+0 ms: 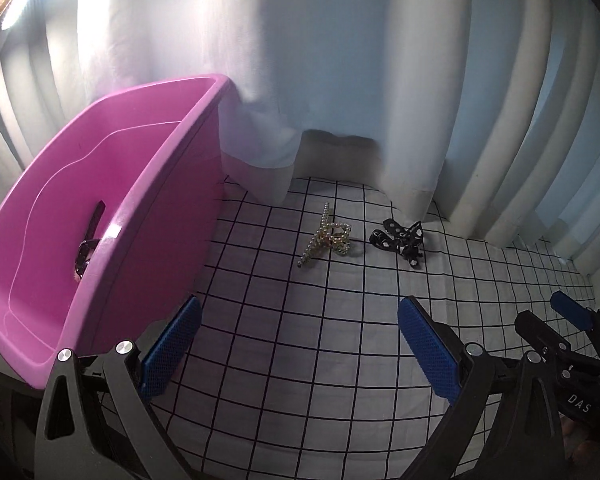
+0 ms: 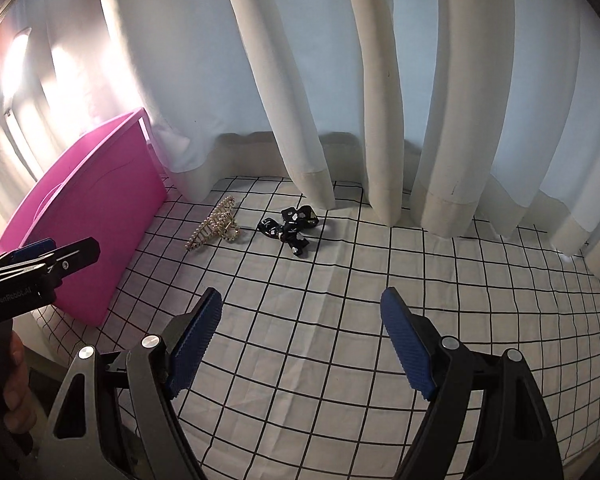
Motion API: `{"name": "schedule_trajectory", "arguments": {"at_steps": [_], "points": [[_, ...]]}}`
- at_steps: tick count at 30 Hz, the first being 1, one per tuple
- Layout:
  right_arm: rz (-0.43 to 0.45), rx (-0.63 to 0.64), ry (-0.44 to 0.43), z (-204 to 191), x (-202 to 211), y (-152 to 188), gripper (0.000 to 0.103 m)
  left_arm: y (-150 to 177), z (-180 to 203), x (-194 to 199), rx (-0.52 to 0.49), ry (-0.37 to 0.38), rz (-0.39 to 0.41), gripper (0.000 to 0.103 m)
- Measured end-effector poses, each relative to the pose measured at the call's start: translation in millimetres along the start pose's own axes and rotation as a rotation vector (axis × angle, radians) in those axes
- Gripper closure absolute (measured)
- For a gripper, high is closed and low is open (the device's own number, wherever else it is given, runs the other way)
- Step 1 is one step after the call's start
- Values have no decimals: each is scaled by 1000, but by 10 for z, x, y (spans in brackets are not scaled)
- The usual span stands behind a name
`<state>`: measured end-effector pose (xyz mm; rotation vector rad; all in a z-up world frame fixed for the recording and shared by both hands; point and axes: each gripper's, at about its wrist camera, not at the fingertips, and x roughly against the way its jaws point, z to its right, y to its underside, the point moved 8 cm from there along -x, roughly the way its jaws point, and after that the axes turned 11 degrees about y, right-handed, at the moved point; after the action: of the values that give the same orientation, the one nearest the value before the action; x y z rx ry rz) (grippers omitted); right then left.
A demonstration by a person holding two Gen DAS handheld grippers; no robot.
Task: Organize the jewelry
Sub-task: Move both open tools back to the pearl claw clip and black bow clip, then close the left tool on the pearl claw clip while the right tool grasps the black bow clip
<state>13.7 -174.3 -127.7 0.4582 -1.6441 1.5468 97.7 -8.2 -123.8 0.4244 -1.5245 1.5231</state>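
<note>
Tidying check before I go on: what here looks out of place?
Two pieces lie loose on the checked cloth, outside the pink bin: a pearl hair claw on its side and a black bow. Nothing looks damaged.

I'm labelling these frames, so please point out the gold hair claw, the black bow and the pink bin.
gold hair claw (image 1: 327, 238), left wrist view, on its pearl-studded middle.
black bow (image 2: 290, 230), right wrist view, on the centre knot.
pink bin (image 1: 168, 216), left wrist view, on its near outer wall.
</note>
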Motion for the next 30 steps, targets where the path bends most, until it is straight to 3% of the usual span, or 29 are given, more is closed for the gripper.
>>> {"name": "schedule_trajectory", "arguments": {"at_steps": [8,18,30], "points": [[-42,-2,-11,-92,-495,22,25,102,-58,-603,2,21,-72,7],[-65,-33,-14,-145,-1145,-117,25,56,-252,-1275,-35,-21,-91,7],[-88,-19,-20,-271,-1699,-275,25,-20,-361,-1753,-57,12,-128,7]]}}
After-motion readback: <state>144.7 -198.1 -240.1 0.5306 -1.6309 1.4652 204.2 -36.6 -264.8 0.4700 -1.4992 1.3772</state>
